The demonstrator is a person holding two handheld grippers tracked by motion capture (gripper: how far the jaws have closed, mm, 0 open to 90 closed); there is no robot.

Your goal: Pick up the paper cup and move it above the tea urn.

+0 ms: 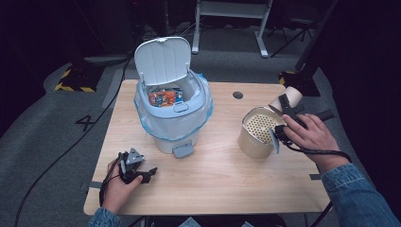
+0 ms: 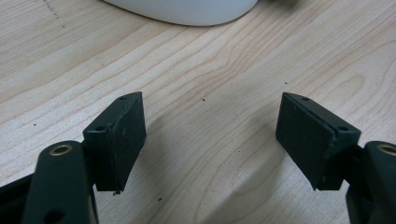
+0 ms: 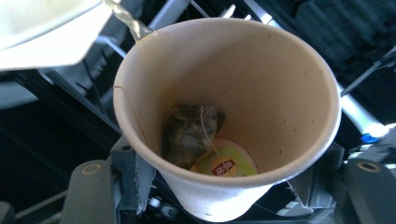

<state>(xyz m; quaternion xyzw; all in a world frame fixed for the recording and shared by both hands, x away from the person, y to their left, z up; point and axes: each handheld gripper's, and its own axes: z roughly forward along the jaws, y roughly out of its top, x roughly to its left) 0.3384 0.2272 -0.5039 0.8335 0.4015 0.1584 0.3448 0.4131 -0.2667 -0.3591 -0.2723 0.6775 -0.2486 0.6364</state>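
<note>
My right gripper (image 1: 285,108) is shut on a paper cup (image 1: 289,96) at the right of the table, and holds it tipped behind a metal canister (image 1: 250,142) with a perforated strainer top (image 1: 261,126). In the right gripper view the jaws of that gripper (image 3: 219,189) press the cup (image 3: 280,93) from both sides. A used tea bag (image 3: 189,133) and its yellow tag (image 3: 224,163) lie inside. A thin clear strand like running liquid (image 3: 126,18) leaves the rim. My left gripper (image 1: 147,174) rests on the table near the front left, open (image 2: 210,135) over bare wood.
A white pedal bin (image 1: 172,118) with a blue liner stands at the table's middle left, with its lid (image 1: 162,59) up and colourful wrappers (image 1: 163,97) inside. Its base (image 2: 187,9) shows ahead of the left gripper. A round cable hole (image 1: 238,94) lies behind the canister.
</note>
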